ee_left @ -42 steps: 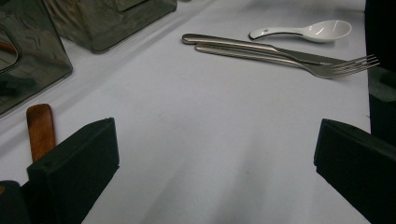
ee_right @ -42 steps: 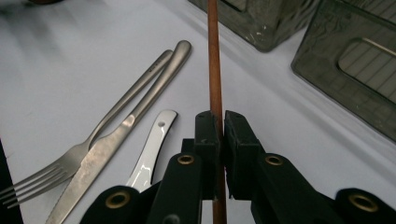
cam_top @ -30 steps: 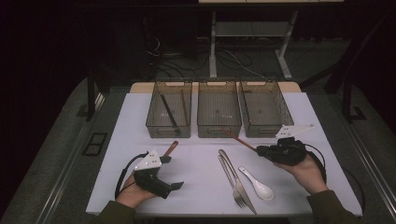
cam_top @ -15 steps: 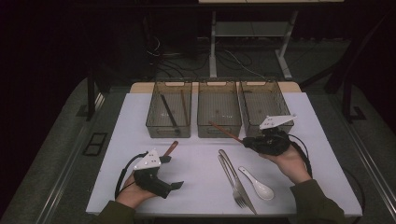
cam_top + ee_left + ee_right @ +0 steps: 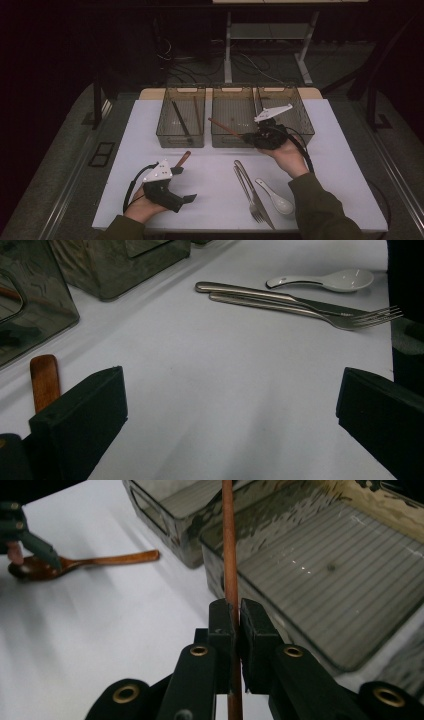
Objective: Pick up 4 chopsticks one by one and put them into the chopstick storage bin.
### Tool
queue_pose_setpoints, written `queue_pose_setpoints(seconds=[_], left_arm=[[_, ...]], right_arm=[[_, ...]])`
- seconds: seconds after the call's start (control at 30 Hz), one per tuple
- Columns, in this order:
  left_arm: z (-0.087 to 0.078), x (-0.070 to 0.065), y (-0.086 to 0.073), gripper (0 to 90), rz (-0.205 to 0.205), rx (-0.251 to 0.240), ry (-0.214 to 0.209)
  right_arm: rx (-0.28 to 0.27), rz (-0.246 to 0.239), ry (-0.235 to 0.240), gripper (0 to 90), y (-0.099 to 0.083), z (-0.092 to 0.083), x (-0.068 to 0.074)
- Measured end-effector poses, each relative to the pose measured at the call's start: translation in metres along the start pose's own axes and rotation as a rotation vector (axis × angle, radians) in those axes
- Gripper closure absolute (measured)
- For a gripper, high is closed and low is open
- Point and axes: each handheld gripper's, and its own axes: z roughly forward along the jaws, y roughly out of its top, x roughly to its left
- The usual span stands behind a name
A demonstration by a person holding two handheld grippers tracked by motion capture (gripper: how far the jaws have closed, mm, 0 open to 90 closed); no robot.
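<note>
While the white desk (image 5: 345, 165) spreads widest, three clear bins stand in a row at its far edge: the left bin (image 5: 181, 120) holds a dark chopstick and a brown one, the middle bin (image 5: 234, 117) lies bare-floored, and the right bin's (image 5: 295, 112) contents are hidden. The right gripper (image 5: 250, 136) has its fingers clenched on a brown chopstick (image 5: 229, 540), poised over the middle bin. The left gripper (image 5: 186, 200) rests released beside a wooden spoon (image 5: 85, 562). Knife (image 5: 280, 295), fork (image 5: 320, 315) and white spoon (image 5: 330, 280) lie near.
</note>
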Motion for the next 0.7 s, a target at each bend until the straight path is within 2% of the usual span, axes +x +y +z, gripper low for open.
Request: queue_pose_setpoints(seconds=[0.3,0.7], left_arm=[[0.001,-0.001,0.000,0.0,0.004,0.008,0.003],[0.000,-0.001,0.001,0.0,0.004,-0.001,0.002]], right_arm=[[0.014,0.012,-0.004,84.5,0.033,0.025,0.002],[0.053,0.001,-0.023,84.6,0.073,0.063,0.010]])
